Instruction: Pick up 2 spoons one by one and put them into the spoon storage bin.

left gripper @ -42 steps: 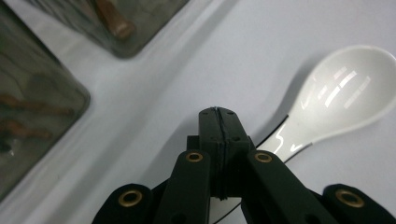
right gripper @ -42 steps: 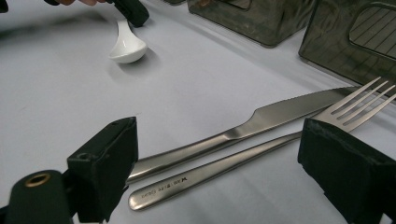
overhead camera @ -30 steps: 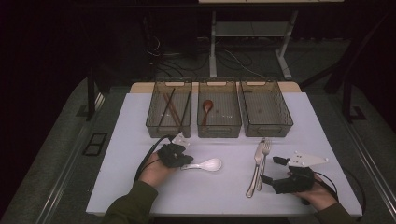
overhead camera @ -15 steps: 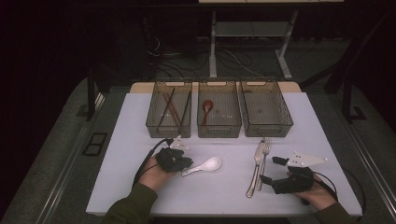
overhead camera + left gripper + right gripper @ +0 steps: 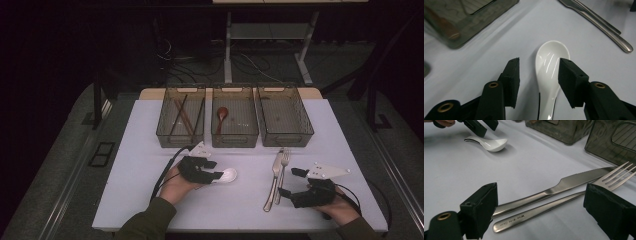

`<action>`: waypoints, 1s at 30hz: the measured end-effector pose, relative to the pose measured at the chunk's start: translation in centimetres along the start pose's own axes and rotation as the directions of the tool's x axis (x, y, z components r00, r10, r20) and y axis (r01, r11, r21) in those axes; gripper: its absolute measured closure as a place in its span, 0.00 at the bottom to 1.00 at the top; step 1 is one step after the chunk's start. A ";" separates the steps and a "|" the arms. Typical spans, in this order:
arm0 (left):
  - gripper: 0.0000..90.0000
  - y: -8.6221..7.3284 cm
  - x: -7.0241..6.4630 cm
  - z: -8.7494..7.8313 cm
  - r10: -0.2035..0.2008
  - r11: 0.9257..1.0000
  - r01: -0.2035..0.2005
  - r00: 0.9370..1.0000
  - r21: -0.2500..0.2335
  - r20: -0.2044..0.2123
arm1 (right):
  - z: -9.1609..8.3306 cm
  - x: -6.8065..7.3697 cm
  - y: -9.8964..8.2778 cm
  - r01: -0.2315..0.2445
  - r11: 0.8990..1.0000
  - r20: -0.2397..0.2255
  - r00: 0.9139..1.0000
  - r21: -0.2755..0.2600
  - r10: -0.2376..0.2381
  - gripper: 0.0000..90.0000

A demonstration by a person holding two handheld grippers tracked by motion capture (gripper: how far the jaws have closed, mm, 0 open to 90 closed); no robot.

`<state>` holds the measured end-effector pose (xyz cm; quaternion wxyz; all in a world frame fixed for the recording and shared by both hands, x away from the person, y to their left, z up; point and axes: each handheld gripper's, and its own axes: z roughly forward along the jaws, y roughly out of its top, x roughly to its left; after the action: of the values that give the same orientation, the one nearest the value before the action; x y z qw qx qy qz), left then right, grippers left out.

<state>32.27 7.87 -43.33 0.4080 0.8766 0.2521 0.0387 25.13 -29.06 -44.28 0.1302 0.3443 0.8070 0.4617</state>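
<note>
A white ceramic spoon lies on the white table, bowl pointing right. My left gripper is low over its handle. In the left gripper view the spoon runs between the two pads with a gap on the left side. The jaws have just been opening and no pad presses on it. My right gripper rests open at the front right. Its wide-set pads straddle the handles of a steel knife and fork lying side by side.
Three clear bins stand in a row at the back. The left bin holds chopsticks, the middle bin a brown wooden spoon, and the right bin looks bare. Bare tabletop lies between the two hands.
My left gripper's jaws have opened around the white spoon's handle and the hand has shifted slightly right. The spoon rests on the table. The right hand has kept still.
</note>
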 end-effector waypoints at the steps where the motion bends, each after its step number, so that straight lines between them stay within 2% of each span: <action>1: 0.56 0.1 -0.1 0.2 0.006 1.000 -0.006 1.000 0.000 0.000 | 0.0 0.0 0.0 0.000 1.000 0.001 1.000 0.001 0.000 0.14; 8: 0.54 0.4 -0.5 1.5 0.021 1.000 -0.021 1.000 0.019 0.015 | 0.1 0.0 0.0 0.003 1.000 0.000 1.000 0.006 -0.003 0.14; 10: 0.54 0.4 -0.7 1.7 0.014 1.000 -0.015 1.000 0.023 0.014 | 0.1 0.0 0.0 0.007 1.000 0.000 1.000 0.003 -0.007 0.14; 14: 0.55 0.5 -0.6 2.0 0.033 0.999 -0.034 0.999 0.032 0.015 | 0.1 0.0 0.0 0.001 1.000 0.000 1.000 0.008 -0.001 0.14; 16: 0.55 0.4 -0.8 2.2 0.019 0.999 -0.019 1.000 0.035 0.016 | 0.1 0.0 0.0 0.001 1.000 -0.001 1.000 0.008 -0.001 0.14; 19: 0.56 0.4 -0.9 2.3 0.030 0.998 -0.031 0.999 0.048 0.017 | 0.1 0.0 0.0 0.001 1.000 -0.001 1.000 0.006 -0.001 0.14; 20: 0.56 0.4 -0.9 2.3 0.051 0.997 -0.052 0.999 0.060 0.019 | 0.1 0.0 0.0 0.000 1.000 -0.001 1.000 0.007 0.000 0.14; 21: 0.57 0.4 -1.0 2.4 0.042 0.997 -0.043 0.999 0.062 0.021 | 0.1 0.0 0.0 -0.001 1.000 0.000 1.000 0.006 0.001 0.14; 22: 0.58 0.4 -1.1 2.5 0.056 0.996 -0.057 0.998 0.068 0.023 | 0.1 0.0 0.0 -0.001 1.000 -0.001 1.000 0.006 0.001 0.14; 23: 0.59 0.3 -1.3 2.6 0.045 0.996 -0.047 0.999 0.072 0.027 | 0.1 0.0 0.0 -0.002 1.000 0.000 1.000 0.005 0.002 0.14; 24: 0.60 0.3 -1.3 2.7 0.062 0.995 -0.063 0.998 0.071 0.024 | 0.1 0.0 0.0 -0.001 1.000 -0.001 1.000 0.005 0.001 0.14; 25: 0.61 0.4 -1.5 2.7 0.057 0.996 -0.059 0.998 0.074 0.023 | 0.0 0.0 0.0 -0.001 1.000 0.000 1.000 0.005 0.001 0.14; 26: 0.65 0.4 -1.5 2.6 0.073 0.994 -0.075 0.997 0.084 0.036 | 0.0 0.0 0.0 0.000 1.000 0.000 1.000 0.005 0.000 0.14; 27: 0.68 0.3 -1.7 2.7 0.060 0.995 -0.063 0.997 0.076 0.041 | 0.0 0.0 0.0 0.001 1.000 0.000 1.000 0.005 -0.001 0.14; 28: 0.70 0.4 -1.7 2.7 0.080 0.993 -0.084 0.996 0.086 0.049 | 0.0 0.0 0.0 0.001 1.000 0.001 1.000 0.005 -0.001 0.14; 29: 0.74 0.4 -1.8 2.8 0.077 0.994 -0.081 0.996 0.076 0.049 | 0.0 0.0 0.0 0.001 1.000 0.001 1.000 0.005 -0.001 0.14; 30: 0.74 0.4 -1.9 2.7 0.077 0.993 -0.081 0.996 0.088 0.048 | 0.0 0.0 0.0 0.000 1.000 0.001 1.000 0.004 0.000 0.14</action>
<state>31.49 4.89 -44.56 0.3720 0.9040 0.2095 0.0242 25.11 -29.02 -44.32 0.1298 0.3446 0.8081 0.4598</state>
